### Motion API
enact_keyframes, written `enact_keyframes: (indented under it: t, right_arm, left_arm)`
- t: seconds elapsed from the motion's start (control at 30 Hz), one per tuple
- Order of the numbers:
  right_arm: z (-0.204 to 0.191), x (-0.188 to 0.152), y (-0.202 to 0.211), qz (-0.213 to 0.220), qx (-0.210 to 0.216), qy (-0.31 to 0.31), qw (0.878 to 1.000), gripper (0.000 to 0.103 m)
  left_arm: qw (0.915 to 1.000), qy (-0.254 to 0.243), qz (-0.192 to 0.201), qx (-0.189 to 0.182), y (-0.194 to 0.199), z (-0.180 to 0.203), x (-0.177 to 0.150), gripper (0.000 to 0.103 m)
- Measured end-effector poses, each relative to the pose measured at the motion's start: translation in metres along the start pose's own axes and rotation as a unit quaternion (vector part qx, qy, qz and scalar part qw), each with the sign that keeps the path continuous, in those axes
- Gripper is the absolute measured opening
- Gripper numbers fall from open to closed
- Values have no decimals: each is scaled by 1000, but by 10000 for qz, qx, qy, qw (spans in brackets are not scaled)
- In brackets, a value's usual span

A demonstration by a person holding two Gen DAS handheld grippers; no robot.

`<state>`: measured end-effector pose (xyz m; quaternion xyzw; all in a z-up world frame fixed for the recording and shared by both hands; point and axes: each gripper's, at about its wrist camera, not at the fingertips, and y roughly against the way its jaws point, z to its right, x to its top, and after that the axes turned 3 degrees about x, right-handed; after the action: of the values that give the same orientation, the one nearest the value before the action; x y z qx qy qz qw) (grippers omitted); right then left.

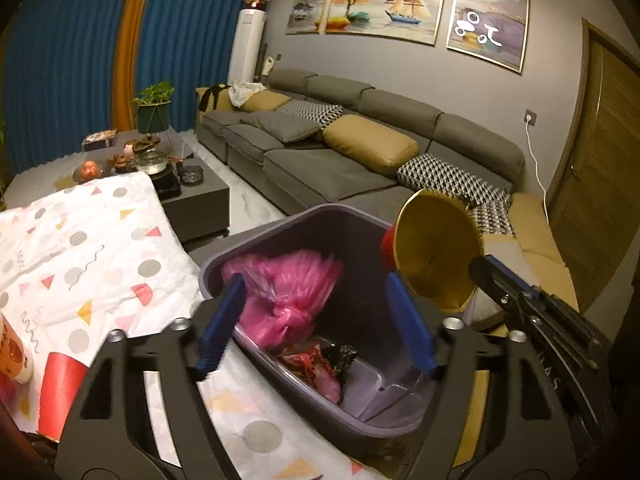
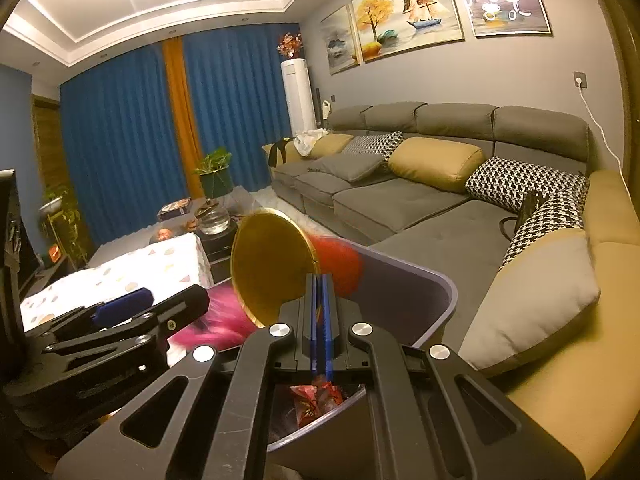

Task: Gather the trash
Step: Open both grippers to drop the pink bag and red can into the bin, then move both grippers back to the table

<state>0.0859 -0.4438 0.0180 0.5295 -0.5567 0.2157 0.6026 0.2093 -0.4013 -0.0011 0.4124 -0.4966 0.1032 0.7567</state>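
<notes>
I am tilting the gold plate (image 2: 272, 264), pinched in my right gripper (image 2: 321, 300), over the bin (image 2: 436, 292) at lower center, while my left gripper (image 1: 316, 320) is hanging spread and empty.

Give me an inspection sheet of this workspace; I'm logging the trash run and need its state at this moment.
Surface: table under a patterned cloth.
Job's things: purple bin at the table's edge, holding a blurred pink bag and red and black wrappers; gold round plate over the bin, with something red and blurred beside it.
Clutter: red cup lying on the cloth, a printed container beside it.
Grippers: left gripper open above the bin; right gripper shut on the plate's edge.
Cables: white cord from a wall socket.
Surroundings: grey sofa, blue curtains, coffee table with tea set.
</notes>
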Motion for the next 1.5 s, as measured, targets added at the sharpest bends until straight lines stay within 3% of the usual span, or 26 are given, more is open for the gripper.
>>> enact_keyframes:
  t: [0.2, 0.27, 0.3, 0.33, 0.4, 0.73, 0.97, 1.13, 1.3, 1.5]
  right_arm:
    - [-3, -2, -7, -75, 52, 10, 10000, 6]
    - [-3, -2, -6, -65, 50, 7, 10000, 18]
    - [-3, -2, -5, -42, 47, -11, 10000, 33]
    - [-2, -1, -4, -6, 52, -27, 10000, 39]
    - [-3, -1, 1, 61, 32, -3, 10000, 39]
    - [-14, -9, 42, 390, 2, 153, 9991, 61]
    - [-46, -29, 72, 383, 333, 362, 9981, 65]
    - [-79, -47, 86, 299, 616, 566, 9960, 66]
    - [-112, -69, 97, 123, 960, 748, 9925, 66]
    - [-149, -93, 107, -54, 1237, 916, 9881, 66]
  left_arm:
    - [9998, 194, 51, 70, 8, -12, 1, 83]
    - [9995, 248, 105, 143, 14, -17, 0, 84]
    - [9994, 268, 122, 158, 17, -18, -1, 85]
    - [9992, 295, 151, 210, 21, -20, -1, 85]
    - [9987, 286, 237, 339, 29, -24, -2, 87]
    - [9932, 461, 601, 880, 92, -53, -22, 88]
    - [9872, 642, 721, 1272, 149, -89, -60, 88]
    - [9790, 760, 673, 1769, 191, -123, -98, 88]
    - [9717, 828, 458, 2163, 228, -161, -139, 88]
    - [9653, 1121, 115, 2356, 261, -198, -175, 88]
